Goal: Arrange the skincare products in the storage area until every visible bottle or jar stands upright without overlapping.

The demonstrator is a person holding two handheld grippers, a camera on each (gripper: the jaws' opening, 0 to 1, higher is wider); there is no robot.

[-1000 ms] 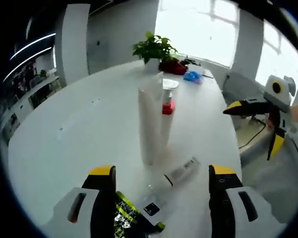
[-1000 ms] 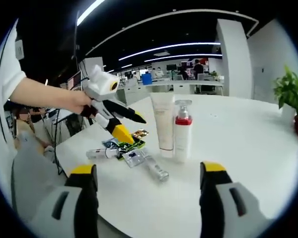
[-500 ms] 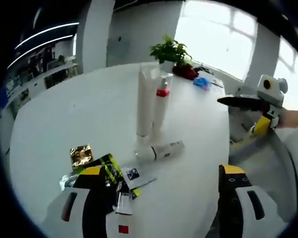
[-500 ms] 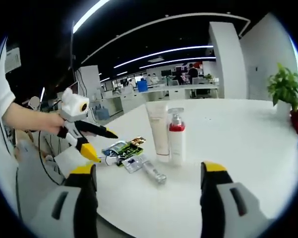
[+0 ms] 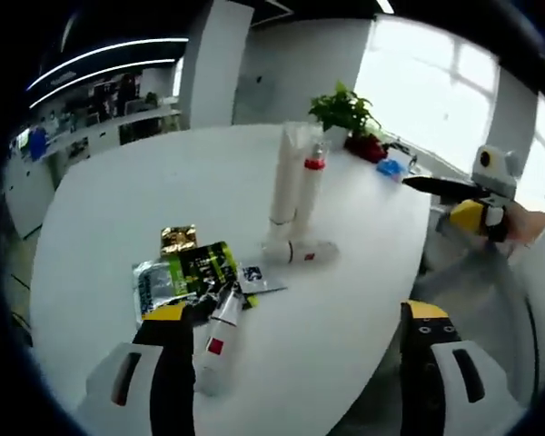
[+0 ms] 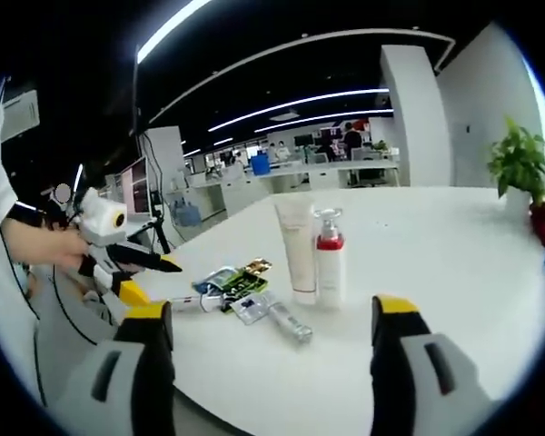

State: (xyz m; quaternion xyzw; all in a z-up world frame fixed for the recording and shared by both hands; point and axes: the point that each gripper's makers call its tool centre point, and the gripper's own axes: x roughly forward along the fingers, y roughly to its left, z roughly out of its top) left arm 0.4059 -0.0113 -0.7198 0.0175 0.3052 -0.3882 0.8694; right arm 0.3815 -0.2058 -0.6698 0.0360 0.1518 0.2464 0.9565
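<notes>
On the white table a tall white tube stands on its cap, touching a white pump bottle with a red collar. In front of them a small bottle lies on its side. Another white tube lies flat beside green and gold sachets. My left gripper is open and held back at the table's edge, the flat tube by its left jaw. My right gripper is open, off the table, with nothing in it.
A potted plant stands at the far side of the table with a red thing and a blue thing beside it. A hand holds the left gripper. Office desks stand behind.
The left gripper has pulled back from the standing bottles, so the sachets and the flat tube now show in its view. In the right gripper view it has drifted left, away from the products.
</notes>
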